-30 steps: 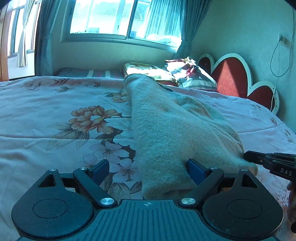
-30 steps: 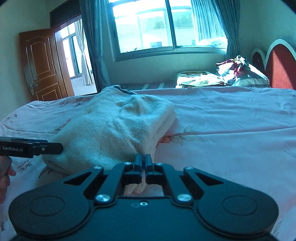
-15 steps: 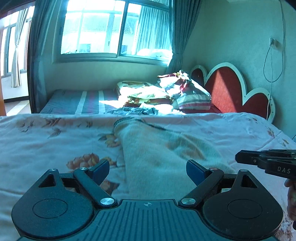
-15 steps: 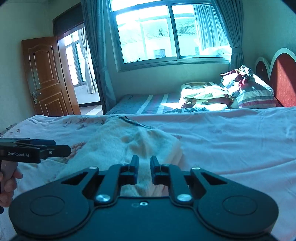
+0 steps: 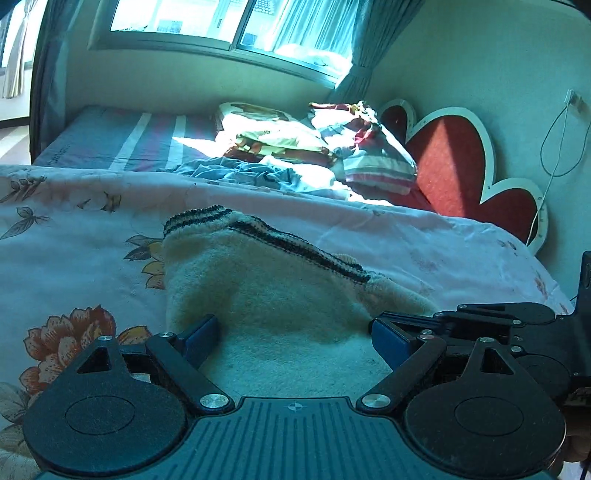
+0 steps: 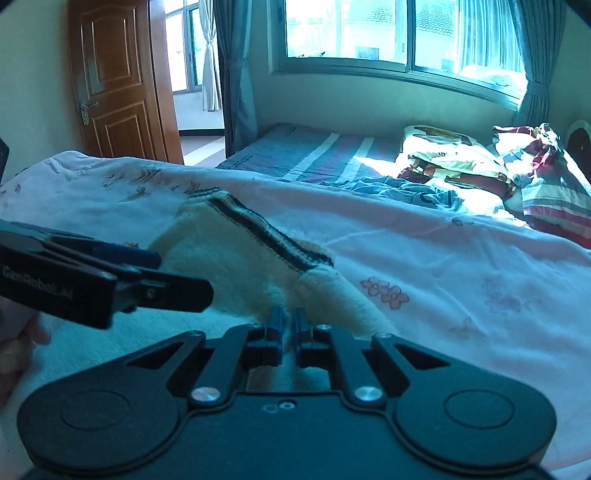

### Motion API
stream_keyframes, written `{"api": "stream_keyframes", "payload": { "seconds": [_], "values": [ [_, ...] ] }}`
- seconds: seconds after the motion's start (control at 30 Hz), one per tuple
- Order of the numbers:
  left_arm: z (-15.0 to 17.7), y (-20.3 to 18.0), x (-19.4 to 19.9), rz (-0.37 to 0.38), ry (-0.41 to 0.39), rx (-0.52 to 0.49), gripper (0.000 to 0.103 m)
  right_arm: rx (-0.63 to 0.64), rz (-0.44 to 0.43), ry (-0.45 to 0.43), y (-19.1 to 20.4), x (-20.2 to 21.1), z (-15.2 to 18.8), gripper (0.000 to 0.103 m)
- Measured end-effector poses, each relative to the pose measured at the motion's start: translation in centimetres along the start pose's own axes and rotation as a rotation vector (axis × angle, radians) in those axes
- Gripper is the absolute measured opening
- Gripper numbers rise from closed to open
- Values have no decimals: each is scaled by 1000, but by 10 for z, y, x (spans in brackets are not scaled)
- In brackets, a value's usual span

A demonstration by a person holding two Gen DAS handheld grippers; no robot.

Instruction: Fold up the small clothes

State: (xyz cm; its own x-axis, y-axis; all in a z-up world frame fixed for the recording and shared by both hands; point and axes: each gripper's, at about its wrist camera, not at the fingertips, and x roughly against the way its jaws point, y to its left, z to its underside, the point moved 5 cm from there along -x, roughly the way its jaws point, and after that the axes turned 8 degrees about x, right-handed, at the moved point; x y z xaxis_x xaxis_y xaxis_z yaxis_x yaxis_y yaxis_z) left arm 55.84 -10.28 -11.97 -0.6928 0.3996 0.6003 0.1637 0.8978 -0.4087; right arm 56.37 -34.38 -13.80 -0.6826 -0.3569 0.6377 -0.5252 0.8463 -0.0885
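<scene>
The cream garment (image 5: 266, 295) lies folded on the floral bedspread (image 5: 74, 243). The left gripper (image 5: 291, 332) is spread wide, the garment between its fingers. The right gripper (image 6: 288, 325) is closed, apparently pinching the garment's near edge.

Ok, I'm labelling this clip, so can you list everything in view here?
fleece garment: one, cream with a dark striped hem, on the quilt in front of both grippers
quilt: one, pale pink with flowers, covering the near bed
striped mattress: one, blue-grey, beneath the window
bedding pile: several pieces, mixed colours, by the headboard
headboard: one, red with white edge
door: one, brown wood
window: one, with teal curtains
left gripper: open around the garment
right gripper: shut on the garment's edge
</scene>
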Motion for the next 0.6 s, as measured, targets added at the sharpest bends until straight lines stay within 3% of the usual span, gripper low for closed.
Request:
{"api": "stream_keyframes", "payload": {
  "seconds": [0.07, 0.13, 0.23, 0.33, 0.6],
  "values": [
    [1, -1, 3, -6, -7, -26, 90, -38, -6, -18, -2, 5, 2, 9],
    [2, -4, 12, -43, -29, -71, 90, -50, 24, -49, -3, 16, 1, 20],
    [5, -8, 19, -75, -25, -136, 90, -43, -3, -108, 3, 36, 0, 15],
    [8, -13, 17, -118, -13, -188, 90, -7, 8, -20, 9, 23, 7, 14],
    [13, -5, 41, -135, -8, -196, 90, -112, 68, -96, -5, 61, 5, 23]
  ]
}}
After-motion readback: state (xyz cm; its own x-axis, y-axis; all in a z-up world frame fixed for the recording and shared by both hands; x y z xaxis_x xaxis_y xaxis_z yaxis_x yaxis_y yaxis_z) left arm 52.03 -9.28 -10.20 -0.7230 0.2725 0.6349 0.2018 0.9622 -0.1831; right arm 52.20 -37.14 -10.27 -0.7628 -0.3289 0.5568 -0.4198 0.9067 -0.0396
